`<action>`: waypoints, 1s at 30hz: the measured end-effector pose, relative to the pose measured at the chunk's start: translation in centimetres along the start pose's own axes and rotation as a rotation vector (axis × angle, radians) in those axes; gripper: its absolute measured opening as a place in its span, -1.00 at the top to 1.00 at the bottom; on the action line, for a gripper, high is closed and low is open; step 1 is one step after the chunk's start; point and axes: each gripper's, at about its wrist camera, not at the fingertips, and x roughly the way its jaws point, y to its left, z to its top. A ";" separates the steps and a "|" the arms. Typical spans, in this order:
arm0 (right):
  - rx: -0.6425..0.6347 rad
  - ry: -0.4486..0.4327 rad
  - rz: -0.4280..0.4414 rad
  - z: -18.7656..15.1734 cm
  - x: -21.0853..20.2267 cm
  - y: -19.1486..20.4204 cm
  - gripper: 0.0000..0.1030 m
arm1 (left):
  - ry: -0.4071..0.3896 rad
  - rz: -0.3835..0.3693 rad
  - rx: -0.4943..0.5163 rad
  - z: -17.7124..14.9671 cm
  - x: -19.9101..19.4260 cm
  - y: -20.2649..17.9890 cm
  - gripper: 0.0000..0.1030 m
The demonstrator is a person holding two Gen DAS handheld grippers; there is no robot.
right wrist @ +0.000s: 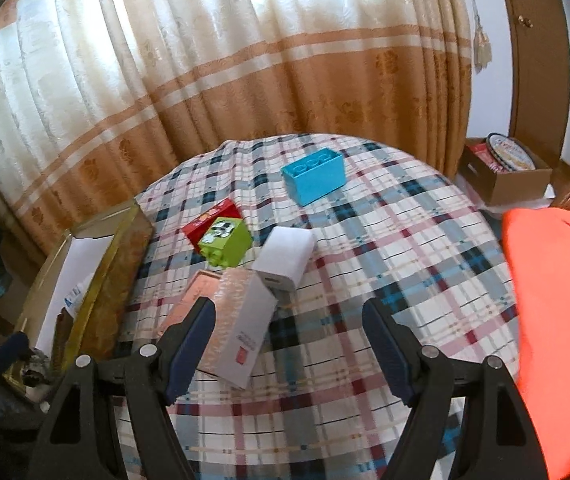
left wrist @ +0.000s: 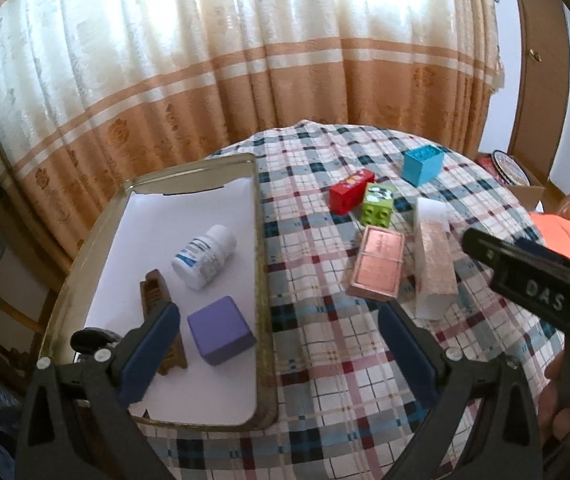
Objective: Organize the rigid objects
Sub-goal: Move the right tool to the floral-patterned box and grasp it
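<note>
Three items already sit in the gold-rimmed tray [left wrist: 259, 240] at the table's left, on its white paper liner: white pill bottle [left wrist: 205, 257] on its side, purple cube [left wrist: 221, 336] near of it, brown wooden piece [left wrist: 161, 312] to the left. Rest are loose on the plaid tablecloth [left wrist: 325, 360], right of the tray: red block [left wrist: 351, 191] touching green block [left wrist: 379, 203], blue block [left wrist: 422, 165] far and apart, pink flat box [left wrist: 377, 263] just beside a long white-and-pink box [left wrist: 433, 264]. Right wrist view also shows a white rounded box [right wrist: 285, 258] just behind that long box.

Left gripper [left wrist: 281, 344]: jaws wide apart, nothing between them, straddling the tray's right rim. Right gripper [right wrist: 287, 340]: jaws wide apart, empty, left finger [right wrist: 191, 344] overlapping the long box in view; contact unclear. Orange fabric [right wrist: 557, 320] at right edge, curtain [right wrist: 245, 80] behind table.
</note>
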 end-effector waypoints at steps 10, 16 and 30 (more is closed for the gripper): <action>-0.007 0.137 0.067 -0.3 4.5 2.1 -0.51 | -0.011 0.029 0.017 0.2 -0.3 0.1 -0.95; 0.007 0.180 0.078 -0.6 5.0 0.6 -0.18 | -0.004 0.001 0.028 0.5 0.0 -0.6 -0.95; -0.016 0.113 -0.037 0.3 2.0 -3.5 0.45 | 0.019 -0.056 0.112 1.9 2.2 -4.9 -0.95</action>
